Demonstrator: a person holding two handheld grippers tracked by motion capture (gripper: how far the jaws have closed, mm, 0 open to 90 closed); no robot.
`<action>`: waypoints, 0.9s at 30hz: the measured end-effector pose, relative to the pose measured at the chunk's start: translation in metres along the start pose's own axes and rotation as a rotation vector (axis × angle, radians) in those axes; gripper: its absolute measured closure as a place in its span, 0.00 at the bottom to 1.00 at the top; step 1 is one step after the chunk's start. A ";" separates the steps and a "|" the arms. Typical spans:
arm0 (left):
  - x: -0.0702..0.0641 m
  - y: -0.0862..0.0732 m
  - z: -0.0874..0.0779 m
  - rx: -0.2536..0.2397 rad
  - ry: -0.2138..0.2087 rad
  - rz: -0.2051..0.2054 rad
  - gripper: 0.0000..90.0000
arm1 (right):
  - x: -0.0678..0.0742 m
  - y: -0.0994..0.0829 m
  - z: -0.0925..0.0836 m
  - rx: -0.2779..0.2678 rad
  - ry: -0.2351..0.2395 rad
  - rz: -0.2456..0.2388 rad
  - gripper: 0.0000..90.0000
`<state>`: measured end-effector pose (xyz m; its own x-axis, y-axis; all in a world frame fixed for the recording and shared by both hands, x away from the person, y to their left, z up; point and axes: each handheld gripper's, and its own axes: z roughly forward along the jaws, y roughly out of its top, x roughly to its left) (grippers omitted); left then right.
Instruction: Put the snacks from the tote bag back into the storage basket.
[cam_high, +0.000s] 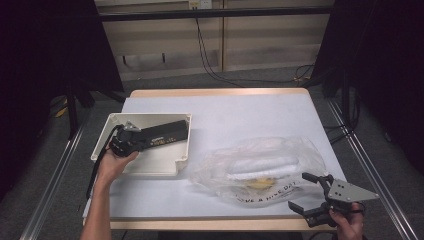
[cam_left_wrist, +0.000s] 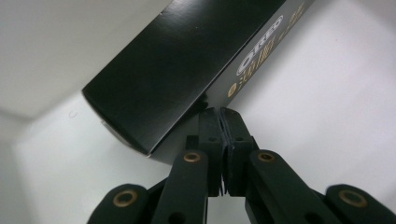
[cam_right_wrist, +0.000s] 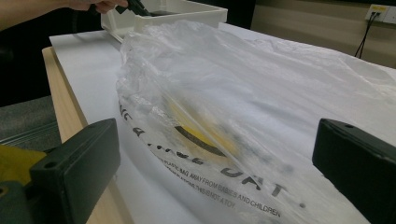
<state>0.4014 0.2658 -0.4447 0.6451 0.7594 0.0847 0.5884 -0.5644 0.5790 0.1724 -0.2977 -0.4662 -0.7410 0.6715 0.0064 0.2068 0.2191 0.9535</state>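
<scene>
High view first, from the left: the left gripper (cam_high: 131, 141) sits low inside a shallow white tray (cam_high: 180, 162) at the left side of the table (cam_high: 240, 112), held by the left hand (cam_high: 114, 162). A long black box (cam_high: 165, 132) lies in that tray with its long axis running from the gripper up and to the right, ending near the tray's far right corner. In the left gripper view the box (cam_left_wrist: 173, 60) is glossy black card with gold and white lettering along one narrow side, and its near corner lies just beside the tips of the jaws, which are pressed together with nothing between them. Further right, well apart from the tray, a crumpled clear plastic bag (cam_high: 260, 167) with black print lies on the white tabletop, something white and something yellow showing through it. At the near right corner the right gripper (cam_high: 309, 192) rests in the right hand (cam_high: 350, 225), jaws spread wide and pointing at the bag without touching it
</scene>
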 end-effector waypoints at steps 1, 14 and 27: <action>0.001 0.001 0.001 0.002 -0.004 0.007 0.98 | 0.000 0.000 0.000 0.003 -0.003 -0.004 0.01; -0.008 0.012 0.011 0.022 -0.007 0.038 1.00 | 0.000 0.000 0.001 0.002 0.002 -0.004 0.00; -0.014 0.023 0.024 0.014 -0.004 0.050 1.00 | 0.000 0.000 0.002 0.003 0.007 -0.002 0.00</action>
<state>0.4178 0.2348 -0.4524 0.6761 0.7286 0.1101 0.5617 -0.6063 0.5629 0.1732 -0.2962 -0.4668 -0.7461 0.6658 0.0063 0.2072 0.2231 0.9525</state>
